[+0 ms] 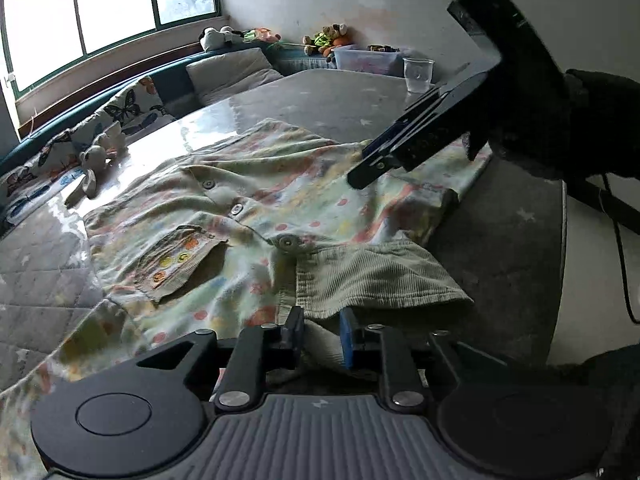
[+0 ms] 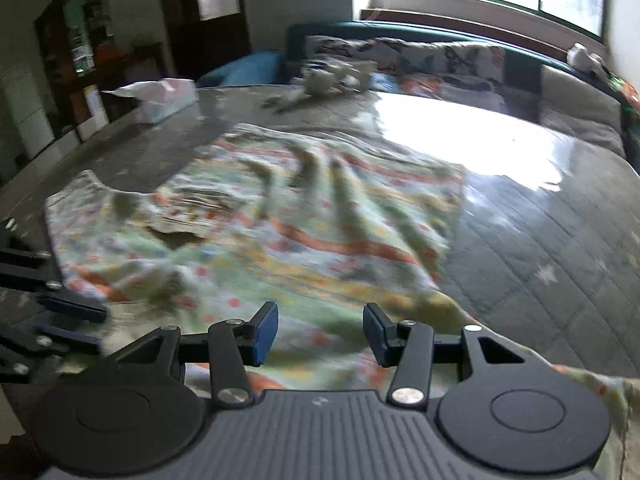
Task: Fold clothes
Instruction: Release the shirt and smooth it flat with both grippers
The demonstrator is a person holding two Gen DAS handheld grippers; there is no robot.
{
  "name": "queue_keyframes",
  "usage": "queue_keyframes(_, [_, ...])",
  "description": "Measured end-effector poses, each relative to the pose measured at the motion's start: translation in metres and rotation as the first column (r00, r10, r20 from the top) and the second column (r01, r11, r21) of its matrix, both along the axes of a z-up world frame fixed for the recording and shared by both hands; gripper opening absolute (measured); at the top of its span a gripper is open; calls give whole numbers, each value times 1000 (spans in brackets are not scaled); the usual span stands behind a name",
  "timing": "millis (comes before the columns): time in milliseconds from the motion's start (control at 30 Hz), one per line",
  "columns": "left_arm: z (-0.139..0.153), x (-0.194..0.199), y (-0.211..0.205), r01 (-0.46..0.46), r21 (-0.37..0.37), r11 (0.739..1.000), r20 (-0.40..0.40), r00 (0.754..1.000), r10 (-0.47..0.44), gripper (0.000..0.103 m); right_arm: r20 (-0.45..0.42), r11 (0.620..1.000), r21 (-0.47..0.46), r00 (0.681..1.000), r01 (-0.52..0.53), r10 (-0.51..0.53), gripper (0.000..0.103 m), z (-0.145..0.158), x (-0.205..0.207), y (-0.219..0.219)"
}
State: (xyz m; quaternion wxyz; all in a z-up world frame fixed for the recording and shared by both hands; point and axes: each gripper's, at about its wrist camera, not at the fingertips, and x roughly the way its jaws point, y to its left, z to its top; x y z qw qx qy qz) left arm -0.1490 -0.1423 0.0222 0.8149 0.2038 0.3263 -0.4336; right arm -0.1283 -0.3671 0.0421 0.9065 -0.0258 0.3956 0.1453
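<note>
A little shirt (image 1: 248, 216) with bright dots, buttons and a pocket (image 1: 180, 264) is being spread out, crumpled, on the shiny grey table (image 1: 320, 96). The edge of its corduroy collar (image 1: 376, 276) is being pinched by the left gripper (image 1: 323, 336), whose fingers are close together. The right gripper (image 2: 320, 332) is being held wide apart above the shirt's other side, with nothing gripped.

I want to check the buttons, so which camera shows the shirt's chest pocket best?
The left wrist view: the pocket on the shirt is sharp, near centre, stitching and smiley prints visible. The right wrist view shows it only as a motion-blurred patch on the far left side.
</note>
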Motion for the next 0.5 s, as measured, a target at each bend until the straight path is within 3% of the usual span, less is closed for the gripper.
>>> queue_keyframes(100, [-1,-3,1,36,-13,999,-49,998,-37,8,17,999,-3,999,-43,43,48,3,6,17])
queue_keyframes(267, [2,-14,7,87,-29,996,-86,992,-89,7,41,994,-6,993,-108,109,48,-2,20,46])
queue_keyframes(500, [31,8,46,-59,-111,992,-63,997,52,11,34,972,-32,971,-234,235,46,-18,18,79])
